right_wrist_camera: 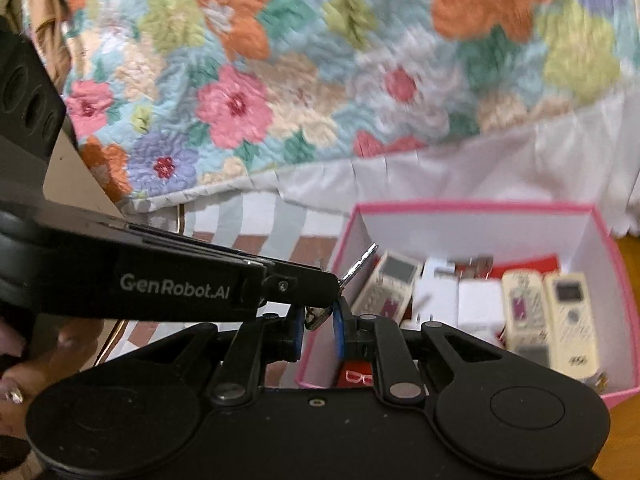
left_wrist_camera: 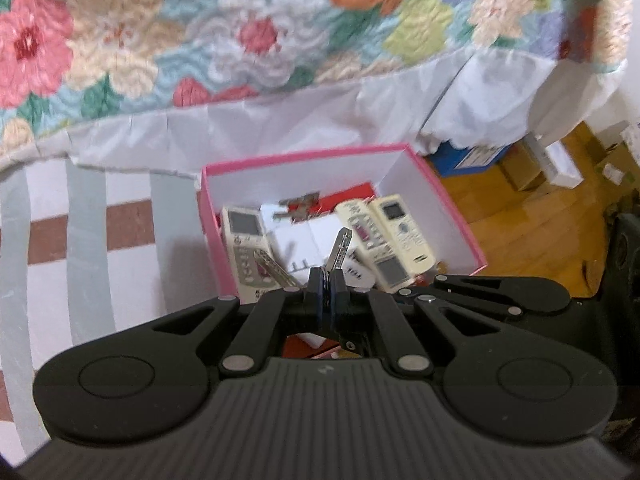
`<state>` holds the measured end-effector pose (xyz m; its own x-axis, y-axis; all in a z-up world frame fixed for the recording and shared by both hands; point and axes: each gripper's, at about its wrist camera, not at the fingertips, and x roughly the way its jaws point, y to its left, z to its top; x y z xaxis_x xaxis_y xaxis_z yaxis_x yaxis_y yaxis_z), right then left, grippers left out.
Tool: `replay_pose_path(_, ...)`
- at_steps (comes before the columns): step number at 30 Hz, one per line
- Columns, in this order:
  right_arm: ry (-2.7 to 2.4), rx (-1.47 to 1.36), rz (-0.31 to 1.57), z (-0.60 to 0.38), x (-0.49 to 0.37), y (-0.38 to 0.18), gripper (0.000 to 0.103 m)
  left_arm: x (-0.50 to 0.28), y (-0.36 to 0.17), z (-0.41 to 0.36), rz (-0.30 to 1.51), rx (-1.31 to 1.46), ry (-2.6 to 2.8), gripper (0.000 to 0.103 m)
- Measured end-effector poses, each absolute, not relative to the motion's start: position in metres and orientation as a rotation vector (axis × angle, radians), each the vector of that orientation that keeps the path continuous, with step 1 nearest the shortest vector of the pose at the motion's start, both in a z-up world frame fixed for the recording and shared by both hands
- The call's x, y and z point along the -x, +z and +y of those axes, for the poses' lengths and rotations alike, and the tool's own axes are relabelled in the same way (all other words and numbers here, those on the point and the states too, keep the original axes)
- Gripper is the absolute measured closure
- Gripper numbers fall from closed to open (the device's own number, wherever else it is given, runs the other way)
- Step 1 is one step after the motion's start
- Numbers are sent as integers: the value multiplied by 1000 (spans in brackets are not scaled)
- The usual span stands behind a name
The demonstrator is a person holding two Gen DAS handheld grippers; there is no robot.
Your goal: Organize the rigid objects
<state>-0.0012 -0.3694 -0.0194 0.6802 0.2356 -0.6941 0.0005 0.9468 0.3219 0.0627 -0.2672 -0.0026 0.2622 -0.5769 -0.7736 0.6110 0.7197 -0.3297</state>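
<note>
My left gripper [left_wrist_camera: 326,280] is shut on a bunch of metal keys [left_wrist_camera: 341,246], whose blades stick out above a pink box [left_wrist_camera: 304,156]. The box holds several cream remote controls [left_wrist_camera: 402,230], white boxes and a red item. In the right wrist view the left gripper [right_wrist_camera: 338,280] reaches in from the left with a key blade [right_wrist_camera: 360,265] pointing up over the pink box [right_wrist_camera: 472,207]. My right gripper [right_wrist_camera: 318,328] is open, its blue pads on either side of the hanging keys [right_wrist_camera: 318,316], not closed on them.
A bed with a floral quilt [left_wrist_camera: 248,32] and white skirt [left_wrist_camera: 280,120] stands behind the box. A striped mat [left_wrist_camera: 88,220] lies to the left. Cardboard and blue boxes [left_wrist_camera: 480,158] sit on the wooden floor [left_wrist_camera: 532,232] at the right.
</note>
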Motion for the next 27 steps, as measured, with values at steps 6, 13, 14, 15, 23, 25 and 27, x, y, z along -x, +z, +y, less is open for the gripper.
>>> replay_pose_path(6,127,-371,870,-372,-12,-53,83,-79,-35,-274,1094,-69,-721,98)
replay_pose_path(13,64,-358,853,-379,-11,-53,72,-83,-32,-260,1052,-60,-664,62)
replay_pose_path(14,65,-367,849,-380,-7,-50,71,-80,-28,-256,1046,-69,-662,62)
replay_pose_path(15,61,-369,843,-379,-3,-47,70,-77,-24,-253,1043,-80,-656,62)
replay_pose_path(23,55,-269,773,-349,30,1,58,-51,10,-206,1060,-147,-557,51)
replay_pose_path(25,50,-262,761,-342,36,13,57,-42,20,-192,1035,-164,-524,39)
replay_pose_path(27,47,-256,755,-335,42,21,56,-32,30,-176,1011,-160,-493,33)
